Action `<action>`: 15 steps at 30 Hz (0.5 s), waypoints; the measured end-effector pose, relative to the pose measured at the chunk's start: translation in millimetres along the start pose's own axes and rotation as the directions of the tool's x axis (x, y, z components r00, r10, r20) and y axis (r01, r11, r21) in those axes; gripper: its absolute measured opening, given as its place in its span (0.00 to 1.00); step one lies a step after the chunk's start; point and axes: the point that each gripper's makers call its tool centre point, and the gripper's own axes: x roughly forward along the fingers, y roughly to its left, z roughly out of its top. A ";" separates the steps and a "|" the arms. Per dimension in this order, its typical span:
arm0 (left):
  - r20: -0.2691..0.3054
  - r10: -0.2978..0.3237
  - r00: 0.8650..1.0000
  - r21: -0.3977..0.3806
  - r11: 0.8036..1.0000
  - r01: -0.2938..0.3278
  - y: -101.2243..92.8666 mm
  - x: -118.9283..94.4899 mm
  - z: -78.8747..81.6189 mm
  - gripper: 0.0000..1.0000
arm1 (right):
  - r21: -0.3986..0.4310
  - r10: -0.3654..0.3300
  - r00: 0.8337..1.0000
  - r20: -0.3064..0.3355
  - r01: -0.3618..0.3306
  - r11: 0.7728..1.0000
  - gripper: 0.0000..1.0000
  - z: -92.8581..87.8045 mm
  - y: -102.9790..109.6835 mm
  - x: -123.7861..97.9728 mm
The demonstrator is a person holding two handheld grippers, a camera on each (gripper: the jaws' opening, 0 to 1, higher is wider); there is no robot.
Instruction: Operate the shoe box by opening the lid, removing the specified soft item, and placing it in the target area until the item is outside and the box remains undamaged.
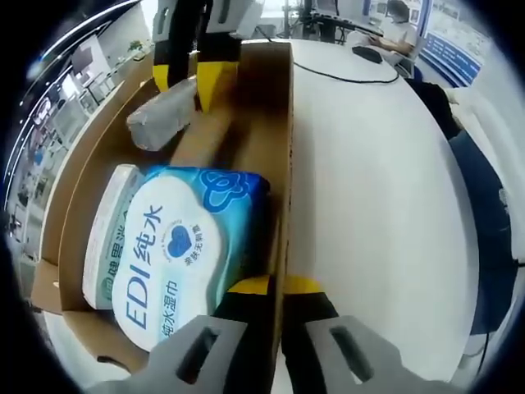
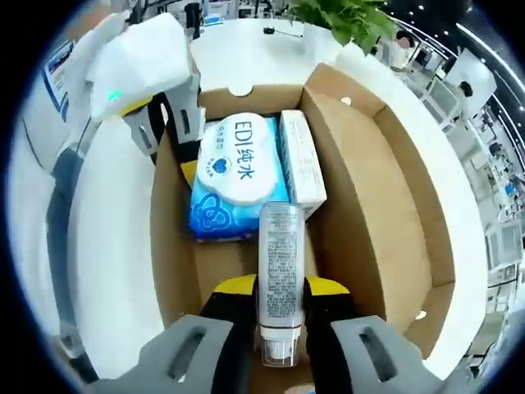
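An open cardboard shoe box [image 1: 279, 123] [image 2: 172, 246] lies on a white table. Inside are a blue wet-wipes pack [image 1: 176, 254] [image 2: 234, 176] and a slim white carton [image 1: 107, 238] [image 2: 297, 156] beside it. My left gripper [image 1: 279, 287] [image 2: 168, 123] is shut on the box's side wall, one jaw inside and one outside. My right gripper [image 2: 281, 289] [image 1: 189, 82] is inside the box, shut on a clear soft tube [image 2: 281, 263] [image 1: 160, 121] with a printed label. The tube sits just above the near end of the wipes pack.
The box's lid flap [image 2: 410, 205] stands open on the far side from the left gripper. Bare white table [image 1: 369, 205] [image 2: 115, 246] runs beside the box. A person [image 1: 402, 25] sits at a desk with a cable behind it. A green plant [image 2: 344, 16] stands beyond the box.
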 end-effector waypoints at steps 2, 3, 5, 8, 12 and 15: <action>0.000 -0.001 1.000 0.001 1.000 0.001 0.0 -0.2 0.0 0.01 | 0.011 -0.003 1.000 0.009 0.003 1.000 0.19 1.3 0.9 -4.1; 0.000 0.000 1.000 0.001 1.000 0.000 0.1 -0.1 0.0 0.01 | 0.017 -0.013 1.000 0.016 0.013 1.000 0.19 1.7 1.1 -7.3; 0.000 0.000 1.000 0.002 1.000 0.000 0.2 0.0 -0.1 0.01 | 0.034 -0.032 0.999 0.024 0.031 0.999 0.19 1.5 0.0 -13.2; 0.000 0.000 1.000 0.002 1.000 0.000 0.2 -0.2 -0.2 0.01 | 0.078 -0.055 0.998 0.029 0.053 0.996 0.19 -1.2 -0.1 -23.7; -0.001 -0.003 1.000 0.004 1.000 0.003 0.3 0.0 -0.3 0.01 | 0.087 -0.090 0.995 0.039 0.086 0.993 0.19 -1.8 -1.7 -34.4; -0.002 -0.007 1.000 0.008 1.000 0.007 0.2 -0.1 -0.5 0.01 | 0.128 -0.111 0.992 0.065 0.102 0.986 0.19 1.6 -1.1 -42.9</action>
